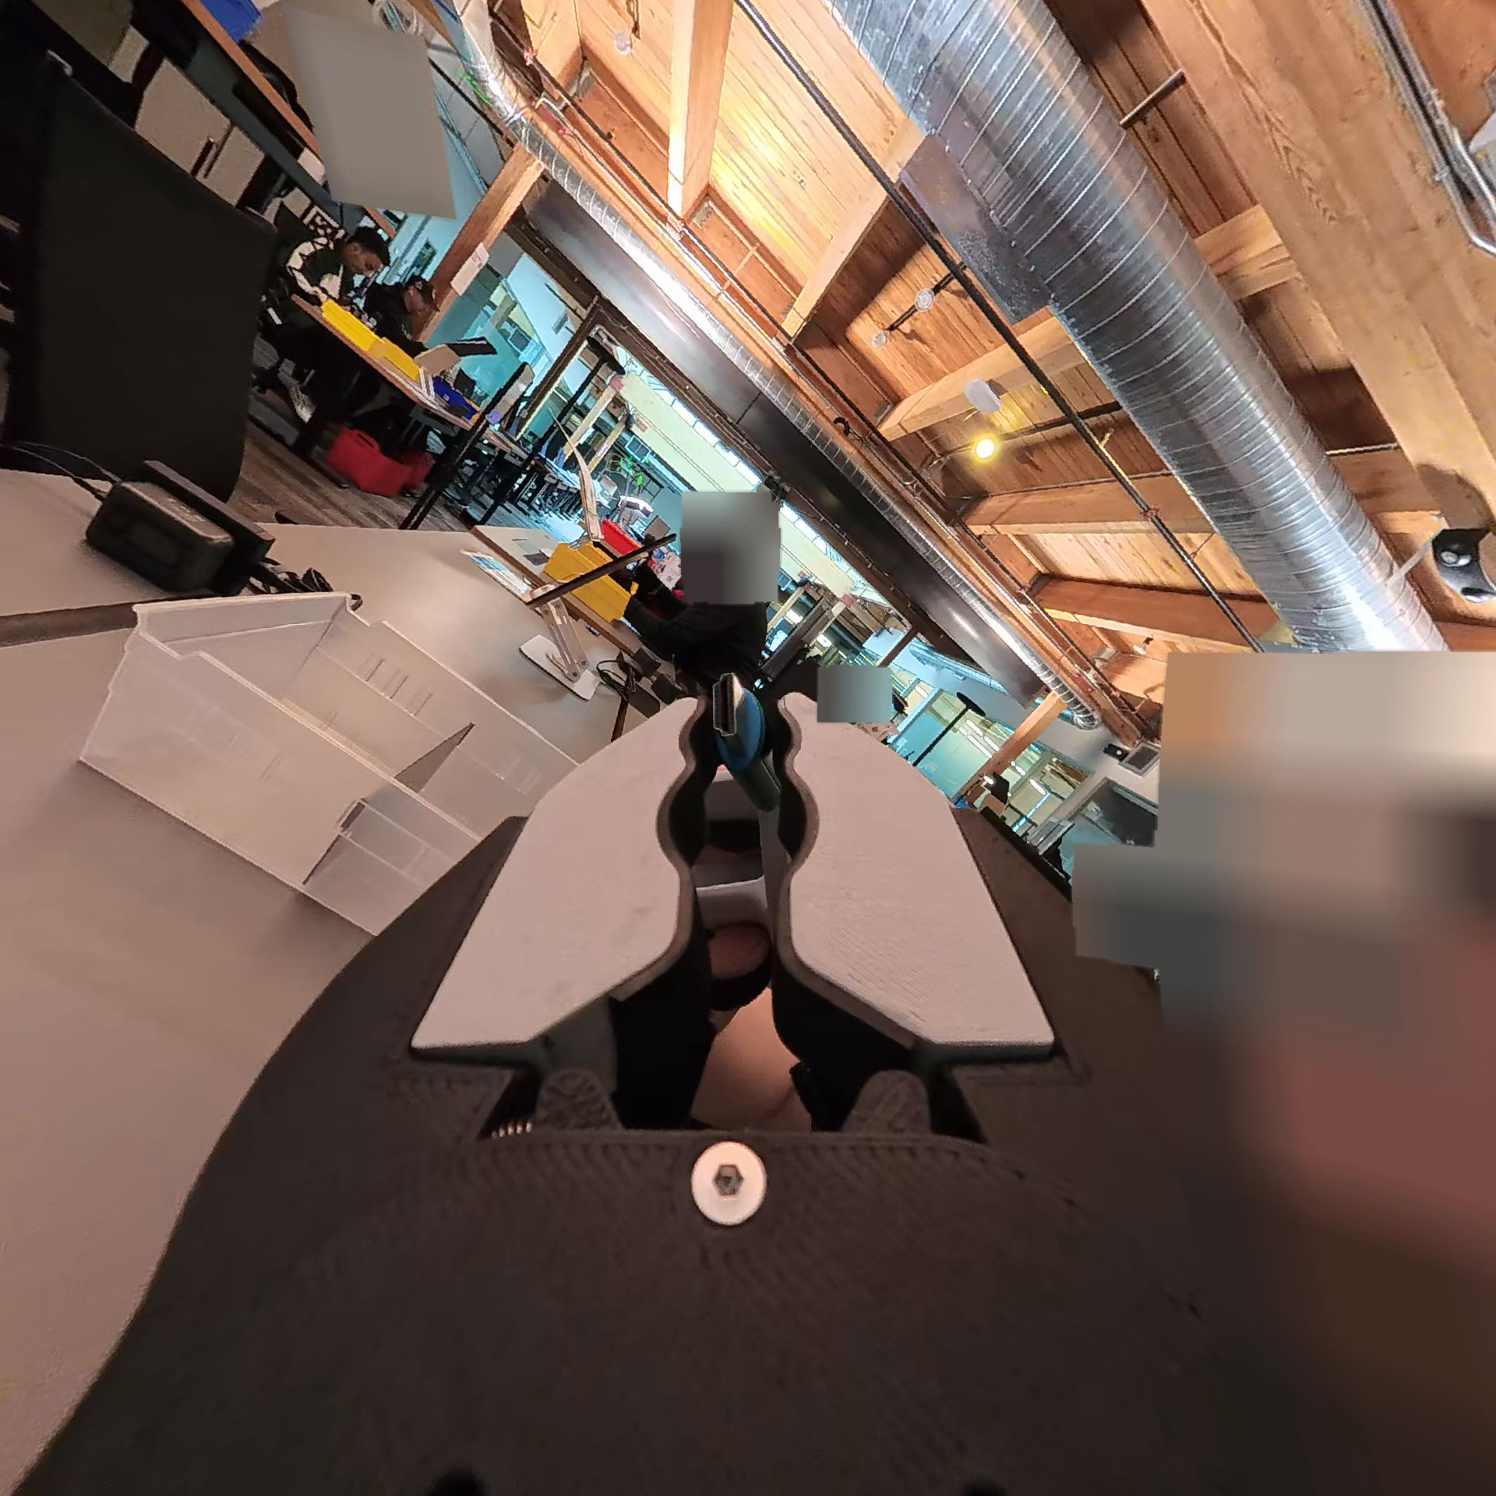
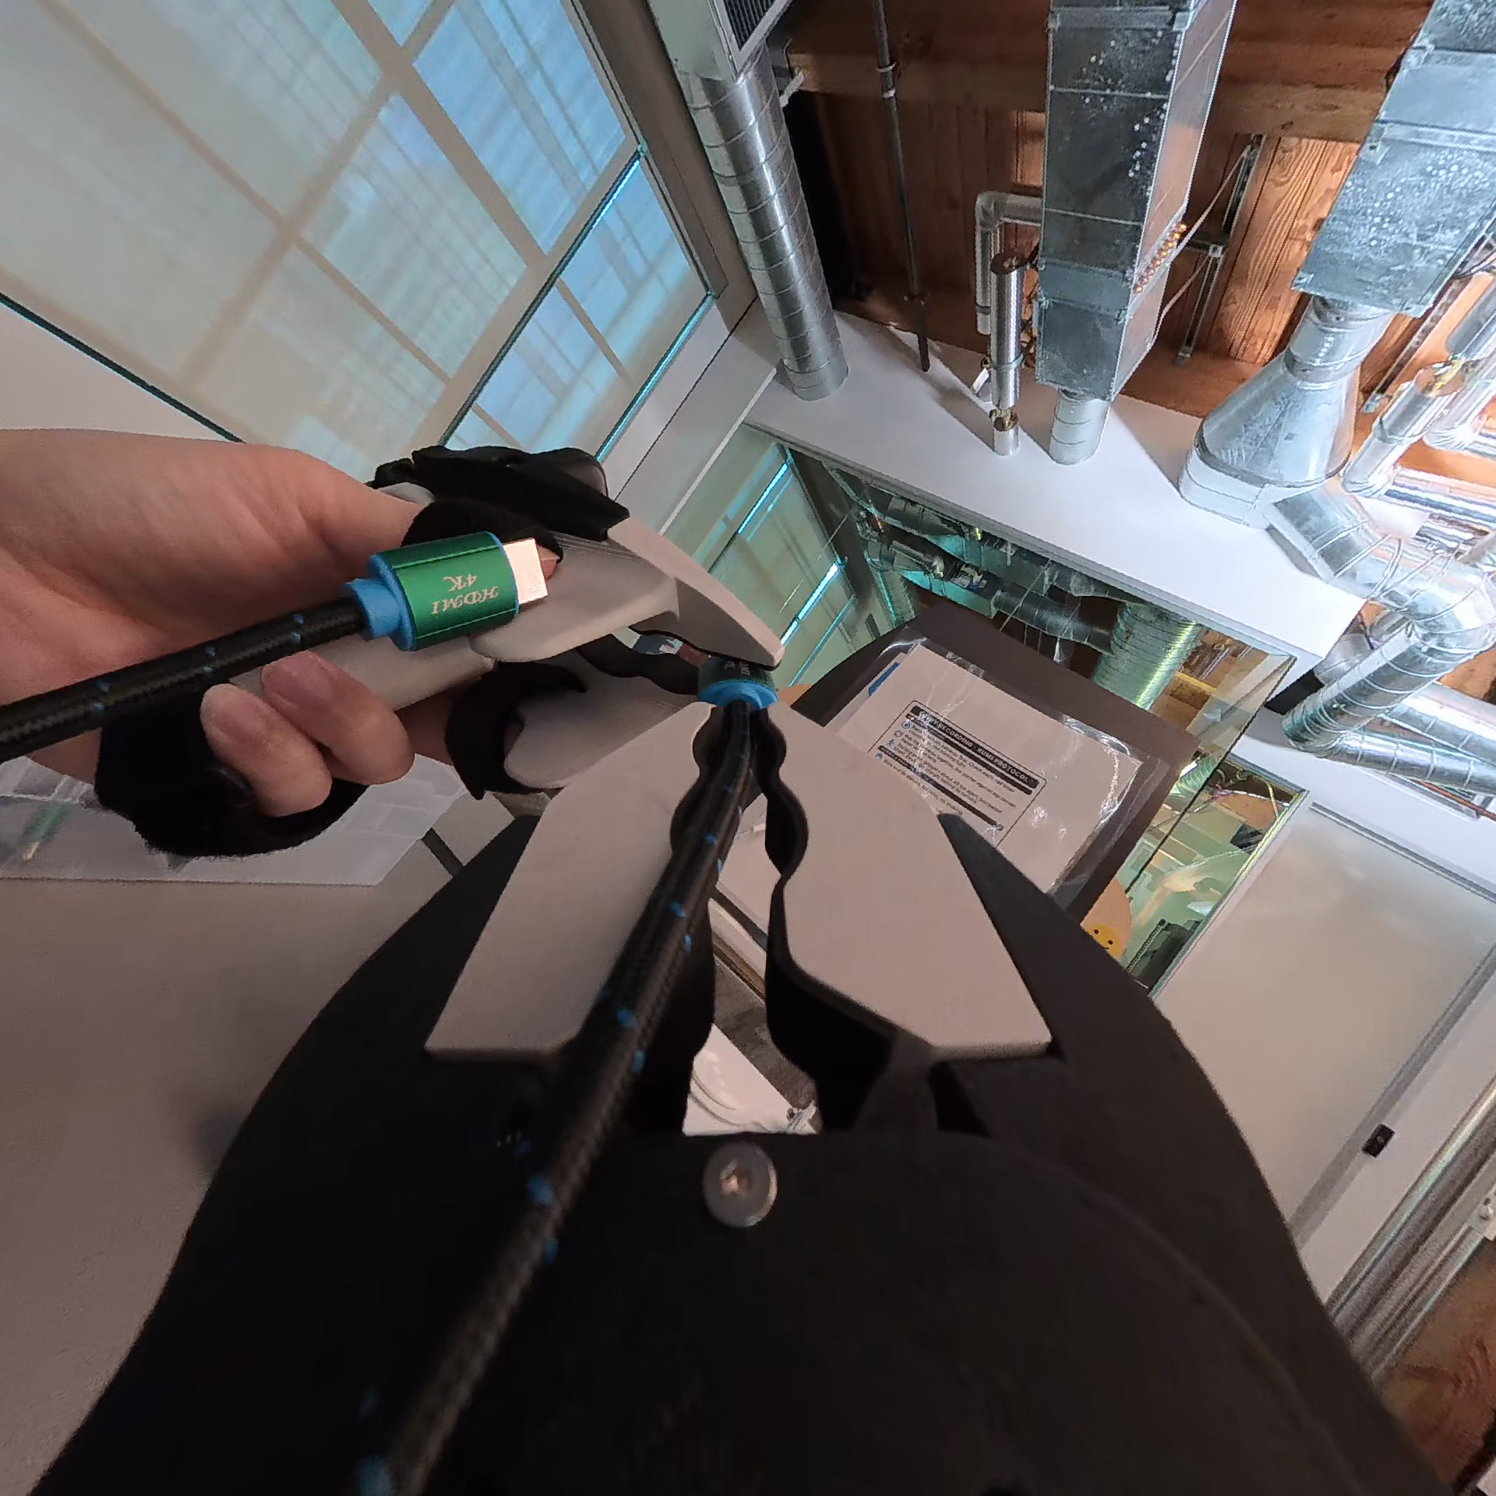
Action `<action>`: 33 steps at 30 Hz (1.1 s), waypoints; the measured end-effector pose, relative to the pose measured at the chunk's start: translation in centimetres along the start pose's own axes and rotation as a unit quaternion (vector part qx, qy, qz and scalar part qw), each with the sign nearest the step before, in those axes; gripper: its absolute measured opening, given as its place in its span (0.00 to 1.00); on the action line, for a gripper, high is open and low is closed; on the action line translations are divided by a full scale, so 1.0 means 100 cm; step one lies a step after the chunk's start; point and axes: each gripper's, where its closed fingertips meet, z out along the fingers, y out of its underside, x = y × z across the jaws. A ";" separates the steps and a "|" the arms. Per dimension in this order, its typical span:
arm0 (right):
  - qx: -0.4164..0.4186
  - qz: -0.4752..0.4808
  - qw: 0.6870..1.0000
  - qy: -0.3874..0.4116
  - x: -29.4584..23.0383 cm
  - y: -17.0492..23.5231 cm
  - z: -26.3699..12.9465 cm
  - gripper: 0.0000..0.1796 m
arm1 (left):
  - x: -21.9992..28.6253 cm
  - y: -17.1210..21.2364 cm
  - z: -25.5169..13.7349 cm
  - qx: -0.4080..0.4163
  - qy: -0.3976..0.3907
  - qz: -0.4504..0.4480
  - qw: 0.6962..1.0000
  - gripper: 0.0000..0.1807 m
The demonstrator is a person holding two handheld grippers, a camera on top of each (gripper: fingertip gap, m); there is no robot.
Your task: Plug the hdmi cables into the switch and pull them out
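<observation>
1. Left gripper (image 1: pixel 738 716) clamped on an HDMI plug (image 1: pixel 728 704): silver tip, blue collar, raised above the white table (image 1: pixel 162 971).
2. Right gripper (image 2: pixel 741 712) closed around a black braided, blue-flecked cable (image 2: pixel 648 996) just below its blue collar.
3. Second green-shelled plug (image 2: pixel 453 587) seen beside the hand (image 2: pixel 162 583).

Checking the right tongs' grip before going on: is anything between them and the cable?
Nothing visible. The right tongs are closed on the cable just behind its blue collar, and the left tongs pinch that plug. A second, green plug hangs off to the left, clear of both.
</observation>
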 end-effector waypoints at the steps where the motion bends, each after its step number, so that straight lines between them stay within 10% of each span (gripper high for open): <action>1: -0.002 -0.001 1.000 -0.001 0.000 0.001 0.000 0.04 | -0.001 0.000 0.000 0.001 -0.002 0.000 1.000 0.07; 33: -0.032 0.017 0.999 -0.020 0.000 0.012 0.004 0.04 | -0.016 -0.003 -0.002 0.018 -0.043 0.007 0.999 0.07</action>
